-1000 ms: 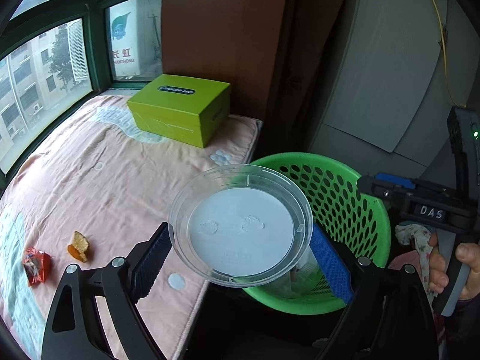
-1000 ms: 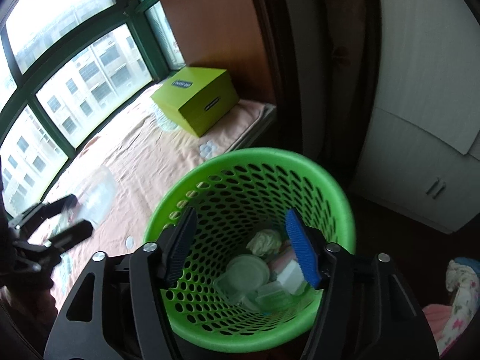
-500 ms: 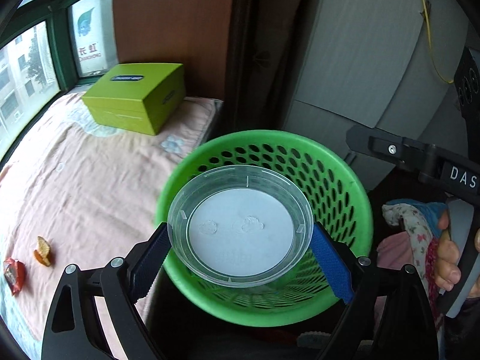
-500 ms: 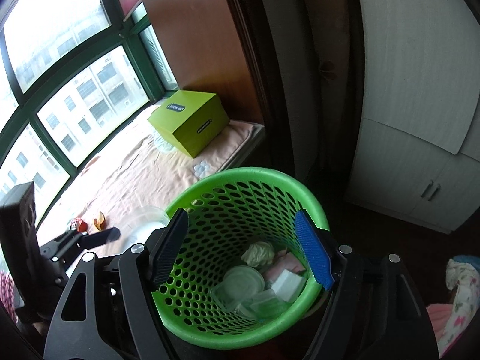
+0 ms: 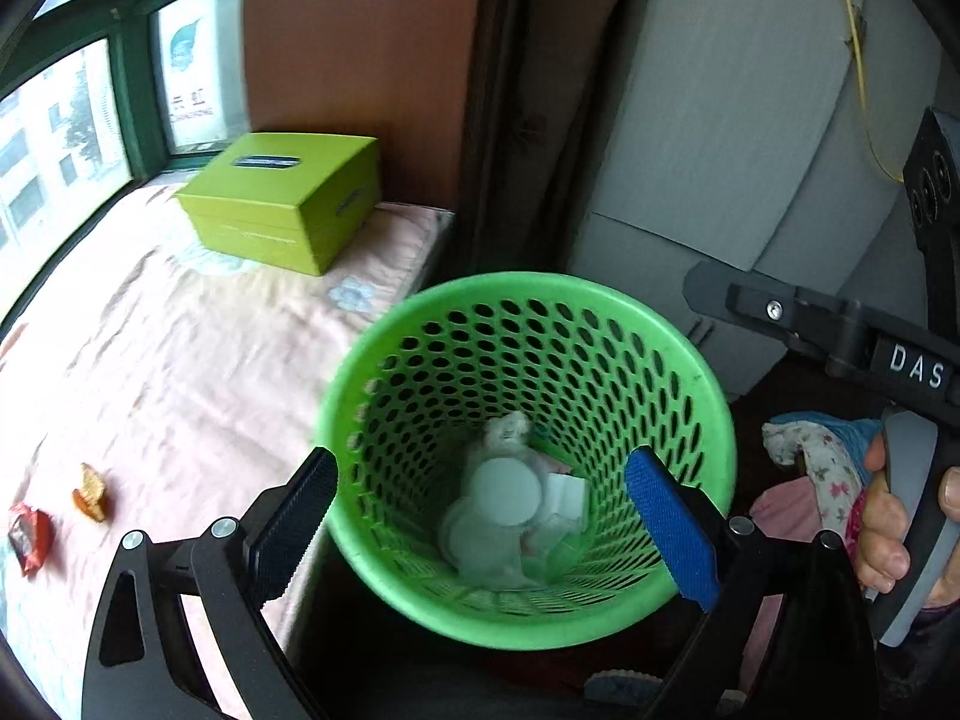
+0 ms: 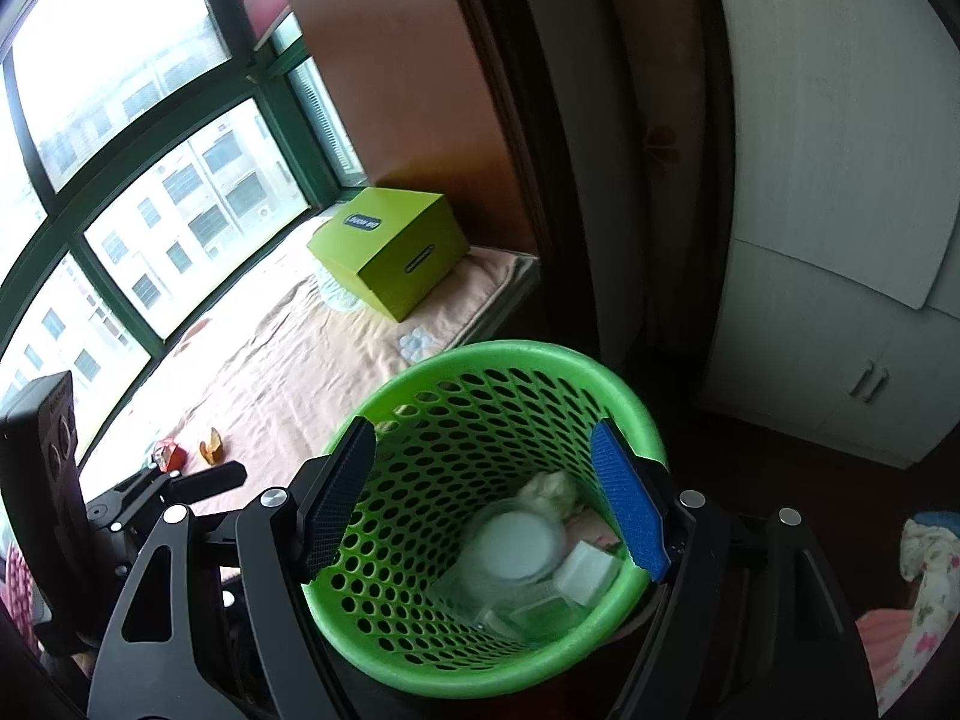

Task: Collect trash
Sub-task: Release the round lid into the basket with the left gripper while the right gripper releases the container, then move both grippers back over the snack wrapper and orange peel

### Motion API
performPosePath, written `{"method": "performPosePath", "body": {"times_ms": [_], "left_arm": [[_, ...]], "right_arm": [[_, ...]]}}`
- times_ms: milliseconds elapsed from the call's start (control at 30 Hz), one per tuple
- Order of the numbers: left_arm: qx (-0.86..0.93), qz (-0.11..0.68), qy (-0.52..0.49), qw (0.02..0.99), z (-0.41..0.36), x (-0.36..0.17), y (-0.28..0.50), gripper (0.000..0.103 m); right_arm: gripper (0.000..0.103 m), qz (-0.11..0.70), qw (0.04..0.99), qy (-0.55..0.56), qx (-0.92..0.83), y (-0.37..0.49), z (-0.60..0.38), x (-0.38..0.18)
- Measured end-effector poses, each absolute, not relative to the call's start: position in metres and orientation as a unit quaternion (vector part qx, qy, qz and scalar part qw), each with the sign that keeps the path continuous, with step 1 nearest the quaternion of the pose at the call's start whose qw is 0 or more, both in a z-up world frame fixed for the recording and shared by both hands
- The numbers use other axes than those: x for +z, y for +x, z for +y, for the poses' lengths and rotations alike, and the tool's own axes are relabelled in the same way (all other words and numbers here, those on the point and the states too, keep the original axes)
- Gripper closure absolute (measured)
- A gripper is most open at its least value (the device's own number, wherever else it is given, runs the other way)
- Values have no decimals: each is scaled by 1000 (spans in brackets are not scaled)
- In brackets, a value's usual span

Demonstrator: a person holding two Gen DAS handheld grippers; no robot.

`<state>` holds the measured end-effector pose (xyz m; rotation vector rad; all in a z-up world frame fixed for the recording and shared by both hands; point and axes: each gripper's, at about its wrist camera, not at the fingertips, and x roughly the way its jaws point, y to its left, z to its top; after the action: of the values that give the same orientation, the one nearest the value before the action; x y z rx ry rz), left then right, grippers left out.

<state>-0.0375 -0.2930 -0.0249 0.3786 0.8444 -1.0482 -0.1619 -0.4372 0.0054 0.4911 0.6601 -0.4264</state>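
Pink bedding at left carries a red wrapper: light, crinkly, pinch its middle. Left gripper and right gripper gape wide, empty, over the green basket.

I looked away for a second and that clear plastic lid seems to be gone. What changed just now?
The left gripper let go of the clear round lid, which dropped into the green basket and now lies on the other trash; its jaws stand open and empty. Unchanged: the right gripper stays at the basket, while the orange scrap and red wrapper remain on the bedding.
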Motion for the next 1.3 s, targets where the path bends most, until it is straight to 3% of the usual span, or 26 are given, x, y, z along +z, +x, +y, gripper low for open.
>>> {"method": "performPosePath", "body": {"times_ms": [833,1300], "left_arm": [[-281,404,103,864,-138,-17,80,10],[-163,436,69,882,-46,-45,160,10]], "right_arm": [[22,348,914,187,-91,-65,-363,11],[22,375,914,152,-24,-1,-307,1]]}}
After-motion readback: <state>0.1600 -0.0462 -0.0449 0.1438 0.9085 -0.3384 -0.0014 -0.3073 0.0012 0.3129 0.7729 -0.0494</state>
